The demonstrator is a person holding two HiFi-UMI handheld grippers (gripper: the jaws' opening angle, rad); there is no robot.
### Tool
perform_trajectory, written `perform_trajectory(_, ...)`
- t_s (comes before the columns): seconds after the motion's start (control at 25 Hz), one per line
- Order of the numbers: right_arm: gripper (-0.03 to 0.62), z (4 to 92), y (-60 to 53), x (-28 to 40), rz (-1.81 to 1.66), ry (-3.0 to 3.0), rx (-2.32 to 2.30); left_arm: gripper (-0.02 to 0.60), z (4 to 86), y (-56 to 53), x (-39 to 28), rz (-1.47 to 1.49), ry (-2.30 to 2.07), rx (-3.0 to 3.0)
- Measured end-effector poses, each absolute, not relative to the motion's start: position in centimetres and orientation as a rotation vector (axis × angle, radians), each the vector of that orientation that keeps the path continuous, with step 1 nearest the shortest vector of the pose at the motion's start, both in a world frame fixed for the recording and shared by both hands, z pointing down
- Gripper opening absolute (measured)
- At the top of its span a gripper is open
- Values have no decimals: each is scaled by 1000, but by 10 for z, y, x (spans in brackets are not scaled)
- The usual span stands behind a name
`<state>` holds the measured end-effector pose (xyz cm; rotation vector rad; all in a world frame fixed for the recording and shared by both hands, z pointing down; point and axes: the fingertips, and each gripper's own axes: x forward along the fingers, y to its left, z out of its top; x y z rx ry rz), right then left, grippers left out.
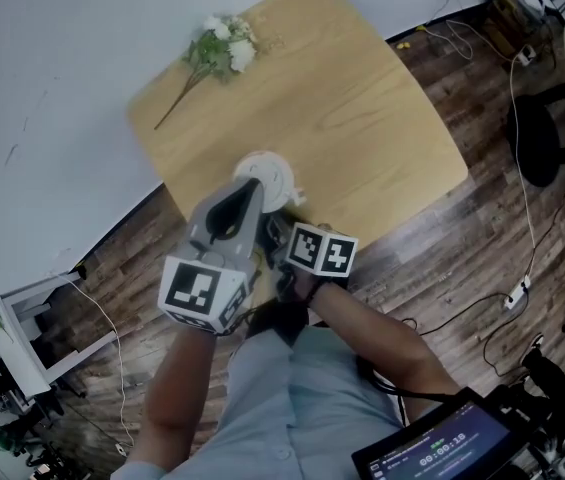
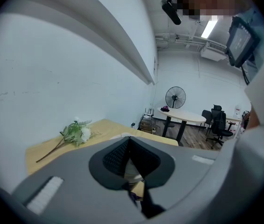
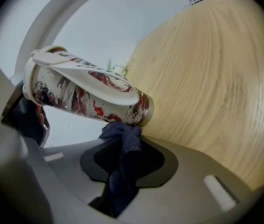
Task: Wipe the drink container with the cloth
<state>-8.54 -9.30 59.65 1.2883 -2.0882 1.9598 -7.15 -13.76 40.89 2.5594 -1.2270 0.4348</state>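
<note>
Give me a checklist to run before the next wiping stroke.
1. The cloth clamped in the right tool: ok.
2. The cup gripped by the left tool: ok, held tilted.
3. The cloth touching the cup: ok, at its base end.
4. The lid on the cup: ok.
5. The cup's contents: cannot tell.
6. The flowers away from the work: ok, at the far corner of the table.

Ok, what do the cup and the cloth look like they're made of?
The cup is likely paper, going by its matte red-marbled print. Its smooth white lid is probably plastic. The cloth is soft dark-blue woven fabric, hanging in limp folds.
</note>
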Motion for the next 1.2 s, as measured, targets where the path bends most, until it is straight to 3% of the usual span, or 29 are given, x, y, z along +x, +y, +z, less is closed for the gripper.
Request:
perform_trajectory(0.48,92,551,-96,-97,1712,-2389,1274,12,410,-137,-72,435,-1224,2564)
perform_trajectory(0.88,92,492,-90,-111,1266,-2697,1191,12,407,-135,-78,426,-1253,2541)
perform_trajectory(1.2,92,459,-70,-119,1055,-2817,1040,12,370,-121,-96,306,-1408,2529)
